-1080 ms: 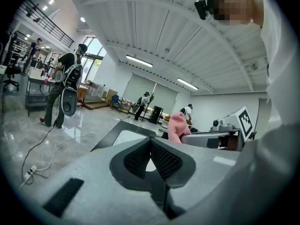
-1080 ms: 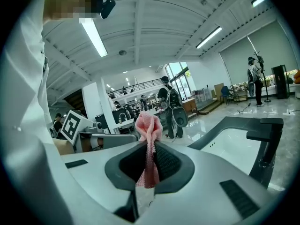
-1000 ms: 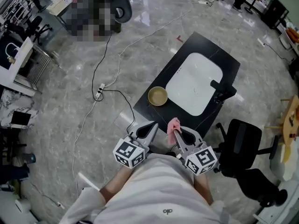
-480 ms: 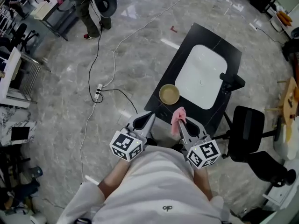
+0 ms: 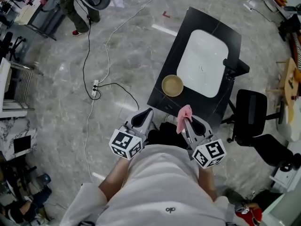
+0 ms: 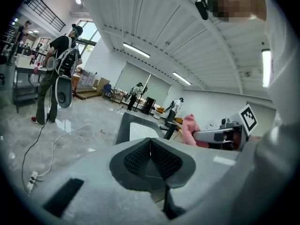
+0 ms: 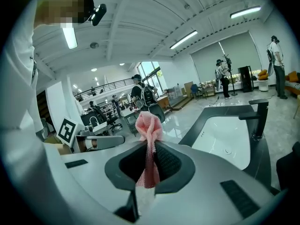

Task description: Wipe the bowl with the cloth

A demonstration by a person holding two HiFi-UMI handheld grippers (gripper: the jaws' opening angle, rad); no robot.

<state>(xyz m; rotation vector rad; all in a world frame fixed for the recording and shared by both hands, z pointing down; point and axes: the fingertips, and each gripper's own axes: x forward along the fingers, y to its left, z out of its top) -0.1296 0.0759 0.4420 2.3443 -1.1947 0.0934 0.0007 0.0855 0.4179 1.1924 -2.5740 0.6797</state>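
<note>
Right hand-held gripper (image 7: 150,145): grips 1 cloth (image 7: 148,122); 1 bowl (image 5: 172,85); 1 sink (image 5: 203,55)

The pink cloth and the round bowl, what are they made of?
The cloth looks like soft pink knitted or mesh fabric: tiny holes show in its weave. The bowl looks dull tan, maybe wood or plastic; it is too small to tell.

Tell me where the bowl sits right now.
In the head view, the bowl sits on the black counter near its closest corner, just left of the white sink and a little beyond the pink cloth.
</note>
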